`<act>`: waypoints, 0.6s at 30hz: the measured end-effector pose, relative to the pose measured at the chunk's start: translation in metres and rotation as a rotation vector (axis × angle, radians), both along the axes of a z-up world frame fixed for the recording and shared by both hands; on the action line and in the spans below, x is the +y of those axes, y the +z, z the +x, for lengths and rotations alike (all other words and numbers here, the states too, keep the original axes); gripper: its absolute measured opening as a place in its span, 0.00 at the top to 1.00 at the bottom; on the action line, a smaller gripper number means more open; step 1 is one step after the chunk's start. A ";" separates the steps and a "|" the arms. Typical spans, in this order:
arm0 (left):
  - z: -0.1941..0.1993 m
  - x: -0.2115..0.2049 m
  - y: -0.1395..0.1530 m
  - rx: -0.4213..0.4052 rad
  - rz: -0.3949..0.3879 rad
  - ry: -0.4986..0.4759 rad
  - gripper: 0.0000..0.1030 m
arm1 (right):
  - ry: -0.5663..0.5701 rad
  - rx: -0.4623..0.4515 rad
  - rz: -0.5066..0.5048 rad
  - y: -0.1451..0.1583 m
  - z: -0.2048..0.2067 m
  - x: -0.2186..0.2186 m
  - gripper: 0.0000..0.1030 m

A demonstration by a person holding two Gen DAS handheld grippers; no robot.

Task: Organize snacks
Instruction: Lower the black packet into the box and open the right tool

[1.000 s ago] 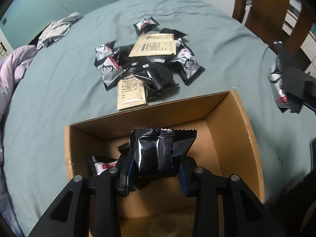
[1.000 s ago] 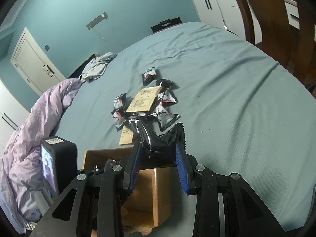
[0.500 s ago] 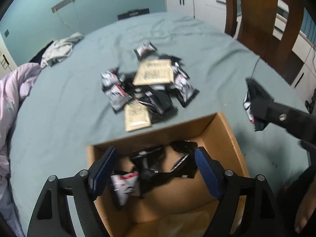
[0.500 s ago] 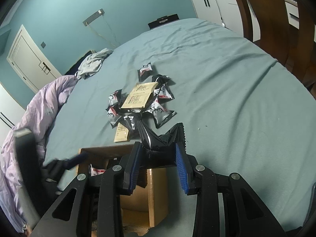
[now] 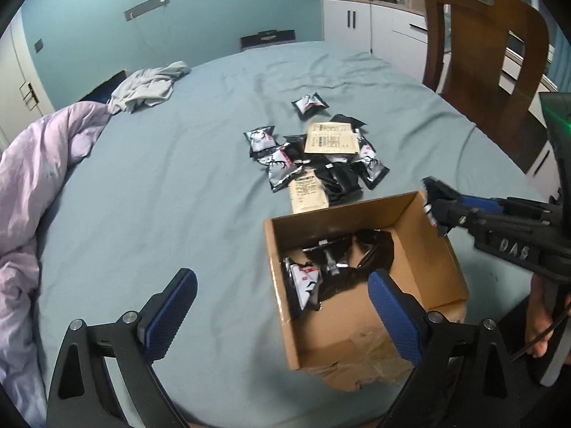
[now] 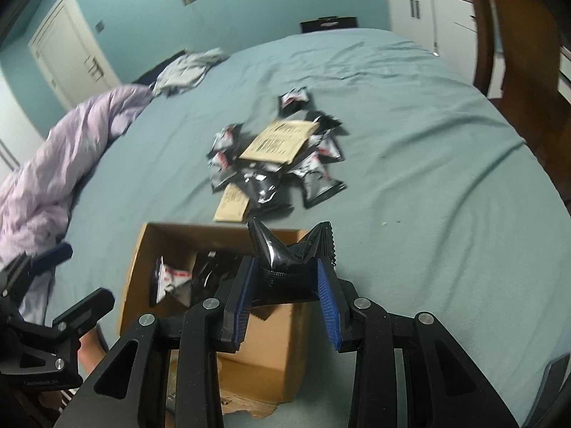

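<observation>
A brown cardboard box (image 5: 421,235) stands on the blue-grey bedsheet with several black and silver snack packets (image 5: 332,260) inside. My left gripper (image 5: 282,306) hangs above the box's near left side, its jaws opening wide with nothing between them. A pile of loose snack packets (image 5: 321,157) and two tan sachets lies beyond the box. My right gripper (image 6: 285,278) is shut on a crumpled black snack packet (image 6: 282,253) over the box's (image 6: 171,235) right edge; in the left wrist view that right gripper (image 5: 433,207) sits at the box's far right corner.
A lilac duvet (image 5: 32,178) is heaped along the left of the bed, with a grey garment (image 5: 146,85) at the far side. A wooden chair (image 5: 481,53) stands on the right beside white cabinets (image 5: 378,21). A hand (image 5: 539,321) grips the right tool's handle.
My left gripper opened and let its black packet drop into the box, then rose and drew back to the left. The right gripper carried its packet leftward to the box's edge.
</observation>
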State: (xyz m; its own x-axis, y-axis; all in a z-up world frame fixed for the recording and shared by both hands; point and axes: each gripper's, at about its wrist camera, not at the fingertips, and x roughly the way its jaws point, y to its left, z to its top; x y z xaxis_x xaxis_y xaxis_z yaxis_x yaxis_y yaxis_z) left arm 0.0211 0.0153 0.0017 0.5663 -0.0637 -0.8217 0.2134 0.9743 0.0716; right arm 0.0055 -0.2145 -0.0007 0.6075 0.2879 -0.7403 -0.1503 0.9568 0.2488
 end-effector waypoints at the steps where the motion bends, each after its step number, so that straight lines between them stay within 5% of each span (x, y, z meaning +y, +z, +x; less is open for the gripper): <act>1: 0.000 -0.002 0.003 -0.014 0.002 -0.008 0.05 | 0.008 -0.003 -0.015 0.000 0.001 0.003 0.68; 7: -0.005 -0.002 0.013 -0.059 -0.024 -0.018 0.05 | 0.096 -0.088 -0.014 0.008 -0.003 0.025 0.68; 18: 0.000 0.013 0.012 -0.051 -0.057 0.055 0.05 | 0.059 0.012 -0.244 -0.029 0.024 0.058 0.68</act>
State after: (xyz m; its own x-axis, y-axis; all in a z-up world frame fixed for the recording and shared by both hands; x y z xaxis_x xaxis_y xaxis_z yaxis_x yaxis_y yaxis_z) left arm 0.0215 0.0280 0.0140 0.6114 -0.0772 -0.7875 0.1565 0.9874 0.0247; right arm 0.0298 -0.1565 -0.0298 0.5855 0.1347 -0.7994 -0.2059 0.9785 0.0141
